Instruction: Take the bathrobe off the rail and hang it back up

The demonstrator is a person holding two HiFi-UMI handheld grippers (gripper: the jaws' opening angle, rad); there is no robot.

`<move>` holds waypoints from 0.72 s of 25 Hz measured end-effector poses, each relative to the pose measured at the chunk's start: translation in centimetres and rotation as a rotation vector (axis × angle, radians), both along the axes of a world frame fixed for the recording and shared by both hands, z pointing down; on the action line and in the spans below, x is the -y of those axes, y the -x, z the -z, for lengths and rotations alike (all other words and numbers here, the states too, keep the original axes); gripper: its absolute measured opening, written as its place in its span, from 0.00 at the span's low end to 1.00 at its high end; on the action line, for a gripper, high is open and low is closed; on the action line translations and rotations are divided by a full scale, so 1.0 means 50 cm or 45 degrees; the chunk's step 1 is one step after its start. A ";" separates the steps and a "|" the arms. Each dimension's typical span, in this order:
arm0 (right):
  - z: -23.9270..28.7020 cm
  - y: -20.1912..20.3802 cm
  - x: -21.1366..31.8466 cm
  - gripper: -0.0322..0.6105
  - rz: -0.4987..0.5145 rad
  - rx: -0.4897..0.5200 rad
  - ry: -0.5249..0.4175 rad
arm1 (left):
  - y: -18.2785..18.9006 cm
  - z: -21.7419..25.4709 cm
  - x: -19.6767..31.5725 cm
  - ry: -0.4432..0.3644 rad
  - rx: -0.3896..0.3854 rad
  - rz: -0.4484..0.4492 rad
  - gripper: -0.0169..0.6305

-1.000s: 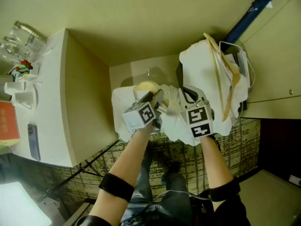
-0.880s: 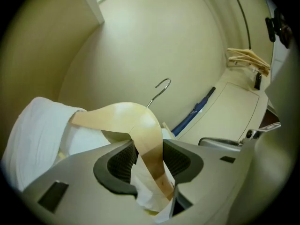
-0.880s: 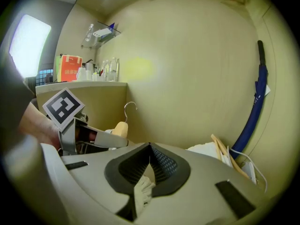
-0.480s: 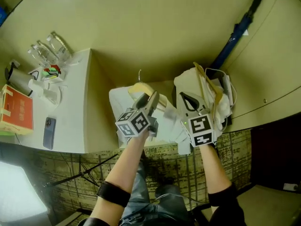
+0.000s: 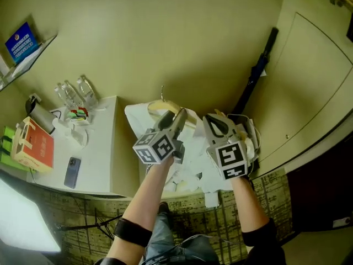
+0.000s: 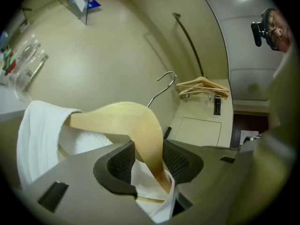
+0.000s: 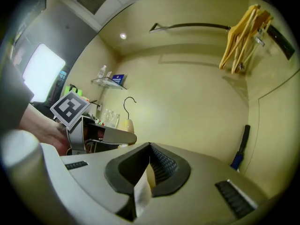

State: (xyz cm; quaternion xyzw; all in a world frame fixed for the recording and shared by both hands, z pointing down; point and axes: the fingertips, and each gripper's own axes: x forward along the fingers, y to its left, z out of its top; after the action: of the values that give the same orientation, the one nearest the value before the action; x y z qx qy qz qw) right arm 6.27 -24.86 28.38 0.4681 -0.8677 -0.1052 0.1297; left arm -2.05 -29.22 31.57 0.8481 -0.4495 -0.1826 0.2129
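My left gripper [image 5: 176, 125] is shut on one arm of a wooden hanger [image 6: 123, 120], with a fold of the white bathrobe [image 6: 38, 136] caught in the jaws too. The hanger's metal hook [image 6: 164, 85] stands free in the air, below the rail [image 6: 189, 40]. My right gripper [image 5: 213, 127] is shut on a strip of bathrobe [image 7: 142, 191] at the hanger's other end. In the head view the bathrobe [image 5: 190, 167] hangs bunched under both grippers, with the hanger [image 5: 158, 105] at its top. The rail [image 7: 197, 26] runs high up on the wall.
Spare wooden hangers [image 7: 243, 37] hang on the rail's right end. A dark umbrella [image 5: 255, 73] leans in the corner by a cupboard door [image 5: 311, 87]. To the left is a white counter [image 5: 100, 148] with bottles [image 5: 74, 94], a phone [image 5: 72, 171] and a red box [image 5: 36, 148].
Both grippers have risen together, carrying the hanger and bathrobe up. The head view has tipped upward, so more wall and counter show. Neither grip has altered.
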 end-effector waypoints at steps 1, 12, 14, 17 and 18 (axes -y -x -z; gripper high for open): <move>0.032 -0.001 -0.003 0.08 0.002 0.002 -0.026 | -0.005 0.036 0.001 -0.030 0.003 -0.006 0.29; 0.336 -0.021 -0.051 0.08 -0.033 0.024 -0.284 | -0.039 0.424 -0.002 -0.284 -0.074 -0.075 0.29; 0.392 -0.021 -0.068 0.08 -0.035 0.018 -0.330 | -0.044 0.476 -0.008 -0.304 -0.089 -0.091 0.29; 0.468 -0.023 -0.092 0.08 -0.042 0.019 -0.387 | -0.053 0.550 -0.020 -0.333 -0.101 -0.132 0.29; 0.489 -0.024 -0.098 0.08 -0.045 0.018 -0.403 | -0.059 0.576 -0.025 -0.345 -0.100 -0.149 0.29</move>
State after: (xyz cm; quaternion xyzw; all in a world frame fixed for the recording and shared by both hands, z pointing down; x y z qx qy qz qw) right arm 7.46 -19.95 3.93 0.4988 -0.8327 -0.2351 0.0499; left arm 0.89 -27.95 2.79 0.8859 -0.3621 -0.2619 0.1242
